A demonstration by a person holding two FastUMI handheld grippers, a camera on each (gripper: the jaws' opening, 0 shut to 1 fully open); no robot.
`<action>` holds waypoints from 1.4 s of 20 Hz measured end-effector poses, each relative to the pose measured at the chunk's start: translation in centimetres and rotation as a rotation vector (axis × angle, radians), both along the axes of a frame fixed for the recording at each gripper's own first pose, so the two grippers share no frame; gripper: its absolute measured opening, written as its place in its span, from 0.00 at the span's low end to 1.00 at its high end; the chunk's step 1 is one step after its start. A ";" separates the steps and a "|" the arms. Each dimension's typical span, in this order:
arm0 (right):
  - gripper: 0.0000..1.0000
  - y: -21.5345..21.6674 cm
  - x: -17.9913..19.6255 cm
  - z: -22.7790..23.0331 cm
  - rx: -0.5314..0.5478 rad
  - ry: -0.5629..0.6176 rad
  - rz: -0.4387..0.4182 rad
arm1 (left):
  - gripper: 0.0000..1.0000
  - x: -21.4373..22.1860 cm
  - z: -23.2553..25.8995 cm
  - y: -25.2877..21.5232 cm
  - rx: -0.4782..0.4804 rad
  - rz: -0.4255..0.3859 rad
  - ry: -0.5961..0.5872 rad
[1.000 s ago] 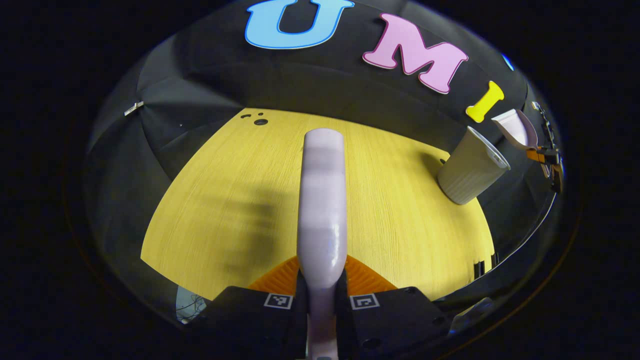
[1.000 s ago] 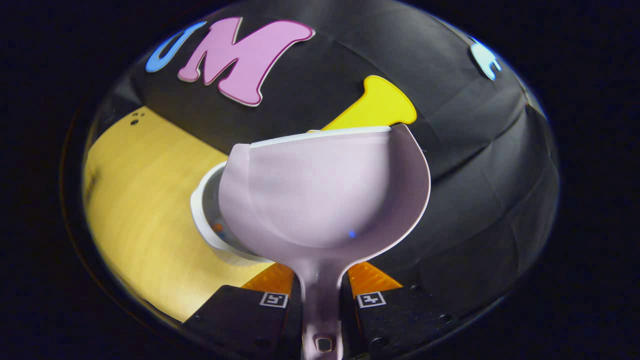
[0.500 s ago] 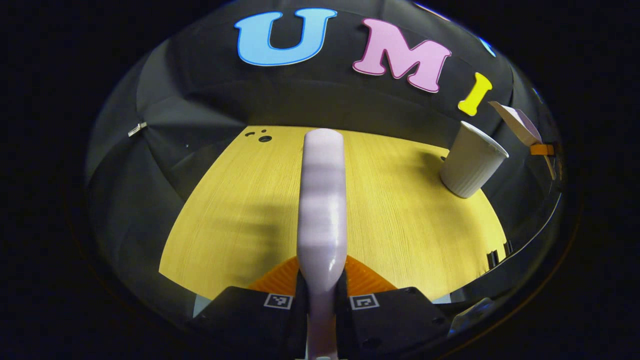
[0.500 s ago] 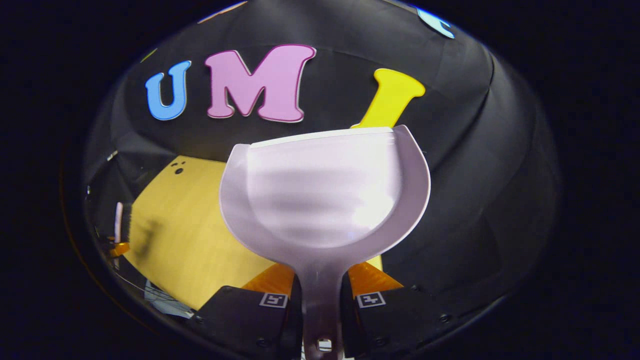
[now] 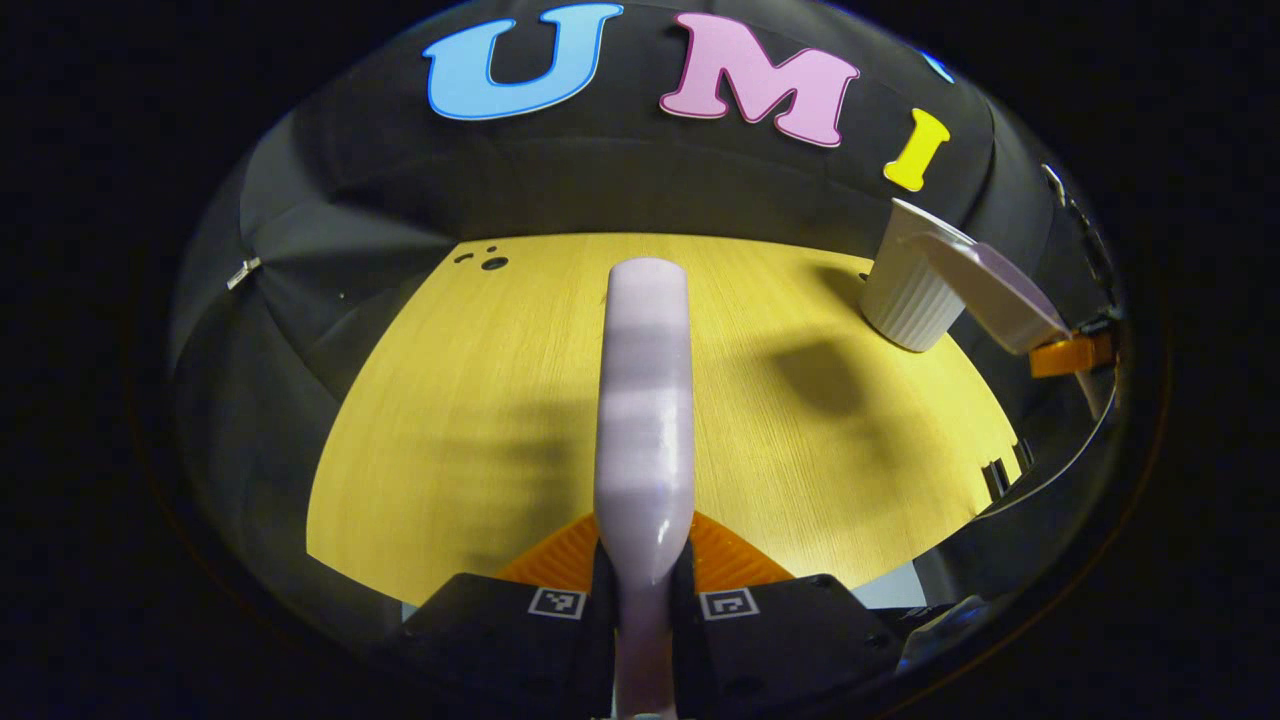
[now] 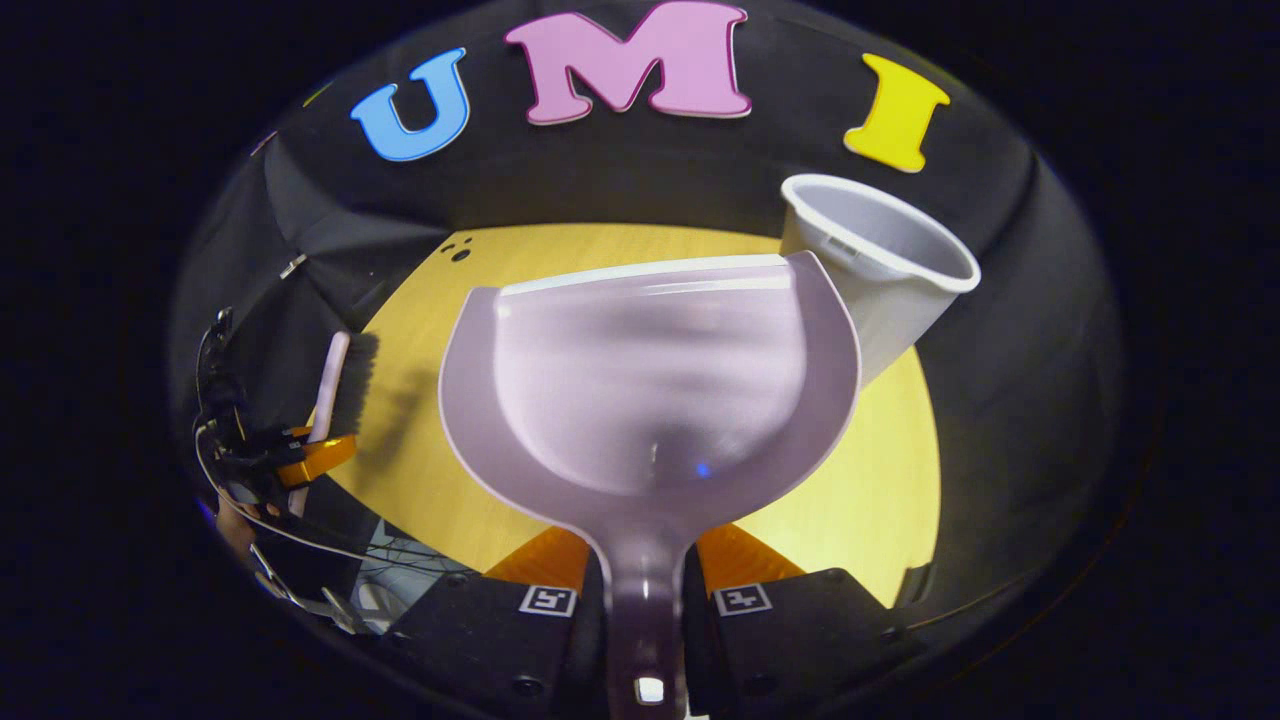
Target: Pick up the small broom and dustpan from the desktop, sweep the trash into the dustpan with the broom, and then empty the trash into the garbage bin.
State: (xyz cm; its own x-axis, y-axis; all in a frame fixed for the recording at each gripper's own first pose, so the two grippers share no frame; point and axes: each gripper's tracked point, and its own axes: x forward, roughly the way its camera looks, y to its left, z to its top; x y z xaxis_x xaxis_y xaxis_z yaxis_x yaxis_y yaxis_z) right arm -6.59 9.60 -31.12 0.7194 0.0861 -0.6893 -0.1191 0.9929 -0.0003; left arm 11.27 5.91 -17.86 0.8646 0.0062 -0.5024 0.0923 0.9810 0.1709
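Left gripper view first: the left gripper [image 5: 645, 600] has both fingers clamped on the lilac broom [image 5: 645, 400], which sticks straight out above the yellow desktop [image 5: 480, 400]. Slide right and there's the white garbage bin [image 5: 905, 295] upright near the far edge, with the dustpan [image 5: 990, 290] hanging just beside it. Right gripper view now: broom at far left, then the right gripper [image 6: 645, 610] squeezing the dustpan's handle, its scoop looking empty, and the bin just behind its right rim.
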 end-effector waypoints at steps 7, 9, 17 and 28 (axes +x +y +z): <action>0.35 1.5 4.1 -9.0 0.103 0.171 0.005 | 0.26 3.6 -4.8 -0.1 0.049 0.032 0.137; 0.35 0.8 5.1 -11.0 0.099 0.194 -0.006 | 0.28 4.8 -5.7 -0.3 0.082 0.022 0.167; 0.31 -0.8 7.1 -14.8 0.127 0.272 -0.076 | 0.28 5.4 -7.0 -0.5 0.140 0.074 0.370; 0.78 0.0 7.3 -14.3 0.202 0.316 0.022 | 0.60 4.7 -8.1 -2.8 0.116 0.110 0.423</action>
State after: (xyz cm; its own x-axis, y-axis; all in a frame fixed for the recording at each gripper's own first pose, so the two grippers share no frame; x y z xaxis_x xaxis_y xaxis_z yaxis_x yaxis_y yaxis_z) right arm 0.71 9.59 -45.44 0.4706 0.2559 -0.8445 -0.1029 0.9664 0.2355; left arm 15.96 3.07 -25.99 0.5746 0.1635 -0.8020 0.0743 0.9654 0.2500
